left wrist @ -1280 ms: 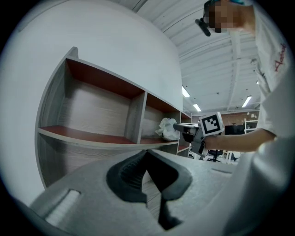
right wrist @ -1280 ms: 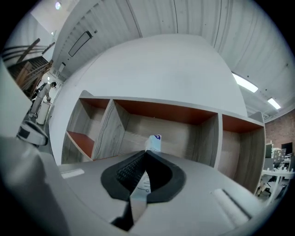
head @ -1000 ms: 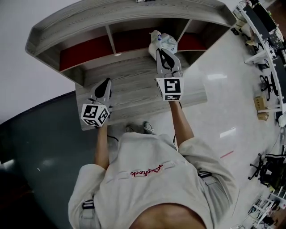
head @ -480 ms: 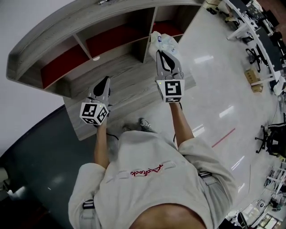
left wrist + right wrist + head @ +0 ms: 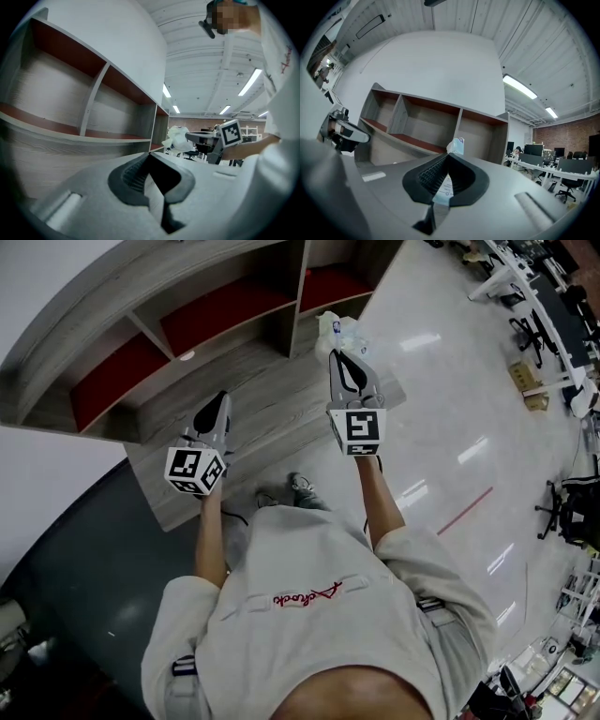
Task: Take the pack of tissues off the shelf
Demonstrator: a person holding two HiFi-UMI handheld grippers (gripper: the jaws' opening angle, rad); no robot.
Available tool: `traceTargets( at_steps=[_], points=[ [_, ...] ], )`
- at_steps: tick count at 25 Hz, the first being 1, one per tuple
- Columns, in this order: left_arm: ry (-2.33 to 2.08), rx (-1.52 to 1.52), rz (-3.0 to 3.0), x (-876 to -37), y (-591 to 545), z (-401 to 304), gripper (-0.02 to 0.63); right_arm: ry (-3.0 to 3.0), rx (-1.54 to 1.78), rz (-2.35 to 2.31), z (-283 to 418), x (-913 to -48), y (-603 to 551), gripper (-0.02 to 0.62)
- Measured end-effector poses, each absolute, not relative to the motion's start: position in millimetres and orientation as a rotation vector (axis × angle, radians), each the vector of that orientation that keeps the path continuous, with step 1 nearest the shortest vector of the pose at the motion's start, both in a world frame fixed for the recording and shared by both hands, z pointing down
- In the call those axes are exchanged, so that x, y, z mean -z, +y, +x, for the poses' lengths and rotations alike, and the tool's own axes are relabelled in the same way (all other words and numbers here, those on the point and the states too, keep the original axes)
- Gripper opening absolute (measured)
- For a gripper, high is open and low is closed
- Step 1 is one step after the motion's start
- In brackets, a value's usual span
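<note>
Grips the pack of tissues (image 5: 345,331) in the right gripper (image 5: 340,354), pads pinched tight on a thin flap of the wrapper, with the white, crumpled bulk of the pack jutting past the tips. Shows in the right gripper view as a pale blue-and-white strip running down between the ribbed pads and poking up above them. Holds it in the air, clear of the shelf (image 5: 103,310), just beside the shelf's right end and over the glossy floor (image 5: 450,399).

A second ago, held up at the mouth of the compartments by the right-hand divider, above the lower ledge. Half a second ago, already out at the corner of the end compartment. Now off the shelf altogether. Same pinch on the wrapper at all three moments.

Keeps the left gripper (image 5: 219,399) empty, jaws pressed together on nothing, over the grey ledge in front of the red-lined compartments, much as before.

In the head view, finds the shelf slid toward the upper left, with more floor, desks (image 5: 525,292) and office chairs (image 5: 562,512) at the right than earlier. From the left gripper view, looks across to the right gripper out past the shelf's end, the pack at its tips.
</note>
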State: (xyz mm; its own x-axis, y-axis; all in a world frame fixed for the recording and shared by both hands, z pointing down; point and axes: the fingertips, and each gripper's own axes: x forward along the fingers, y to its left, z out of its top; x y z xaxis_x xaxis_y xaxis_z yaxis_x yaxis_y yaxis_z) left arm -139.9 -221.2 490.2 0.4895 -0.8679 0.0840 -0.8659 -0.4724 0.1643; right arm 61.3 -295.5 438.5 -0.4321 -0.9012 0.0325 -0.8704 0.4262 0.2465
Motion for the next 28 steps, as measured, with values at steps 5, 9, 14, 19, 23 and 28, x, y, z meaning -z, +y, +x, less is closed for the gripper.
traceTargets(
  at_steps=[5, 9, 14, 19, 23, 28],
  points=[
    [-1.540, -0.001, 2.504, -489, -213, -144, -0.002, -2.531, 0.239, 1.510, 56, -454, -291, 0.011],
    [-1.587, -0.009, 2.458, -496, -207, -159, -0.002, -2.554, 0.208, 1.438, 37, -472, -288, 0.009],
    [-1.647, -0.010, 2.395, -508, -193, -182, -0.002, -2.591, 0.172, 1.332, 4, -497, -282, 0.009],
    [-1.700, -0.015, 2.338, -513, -184, -199, -0.002, -2.617, 0.134, 1.242, -23, -517, -284, 0.009],
    [-1.744, -0.021, 2.291, -518, -180, -217, -0.002, -2.636, 0.105, 1.161, -51, -535, -291, 0.009],
    [-1.772, -0.017, 2.261, -521, -181, -230, -0.002, -2.640, 0.077, 1.082, -80, -560, -307, 0.009]
  ],
)
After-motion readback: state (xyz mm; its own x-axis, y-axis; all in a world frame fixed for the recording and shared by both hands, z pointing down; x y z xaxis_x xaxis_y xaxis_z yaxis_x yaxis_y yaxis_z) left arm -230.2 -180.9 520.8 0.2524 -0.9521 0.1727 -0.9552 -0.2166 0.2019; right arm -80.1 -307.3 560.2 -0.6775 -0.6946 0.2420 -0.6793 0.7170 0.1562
